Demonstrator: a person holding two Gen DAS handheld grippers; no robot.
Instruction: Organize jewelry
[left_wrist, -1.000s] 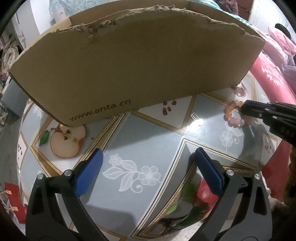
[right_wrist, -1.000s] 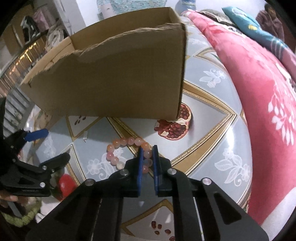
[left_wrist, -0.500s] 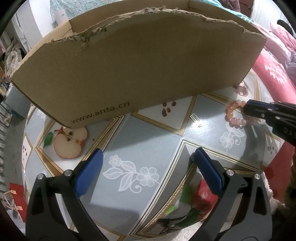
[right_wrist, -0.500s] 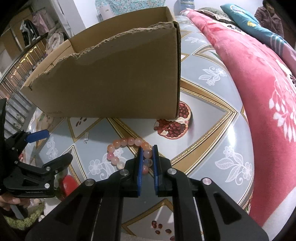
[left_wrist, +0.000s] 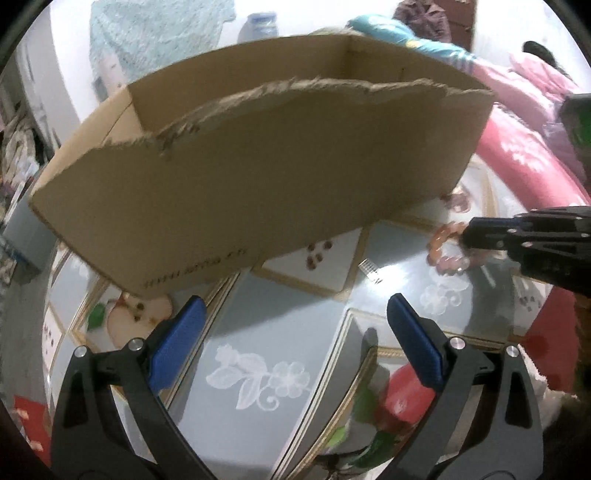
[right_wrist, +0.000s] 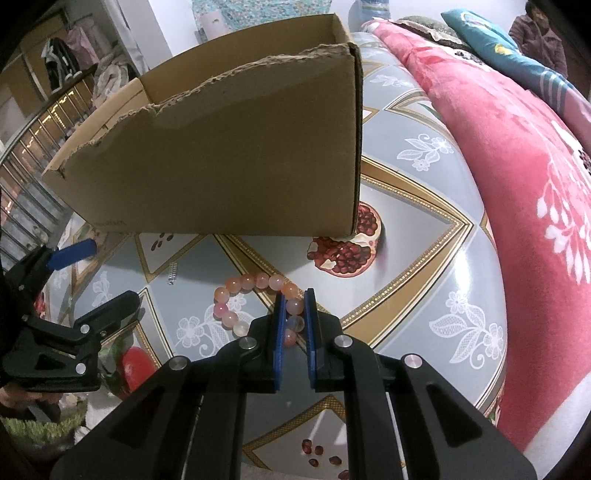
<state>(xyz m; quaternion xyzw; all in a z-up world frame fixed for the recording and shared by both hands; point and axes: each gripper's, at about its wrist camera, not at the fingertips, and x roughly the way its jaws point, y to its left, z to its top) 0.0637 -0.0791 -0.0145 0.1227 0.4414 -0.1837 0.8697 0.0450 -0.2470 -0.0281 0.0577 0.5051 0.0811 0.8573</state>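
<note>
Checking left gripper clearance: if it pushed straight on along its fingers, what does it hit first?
Most likely the bare tabletop just ahead of the open left gripper, short of the cardboard box. Nothing lies between its fingers; depth is uncertain.

Each tool (right_wrist: 294, 314): black frame, blue pads (left_wrist: 413, 339), seemingly silver screws.

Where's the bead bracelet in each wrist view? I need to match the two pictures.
Left wrist view: bead bracelet at right of middle, blurred, at the tip of the right hand-held gripper.
Right wrist view: low centre, bead bracelet pinched between the blue pads.
Shared landmark: cardboard box behind it.
</note>
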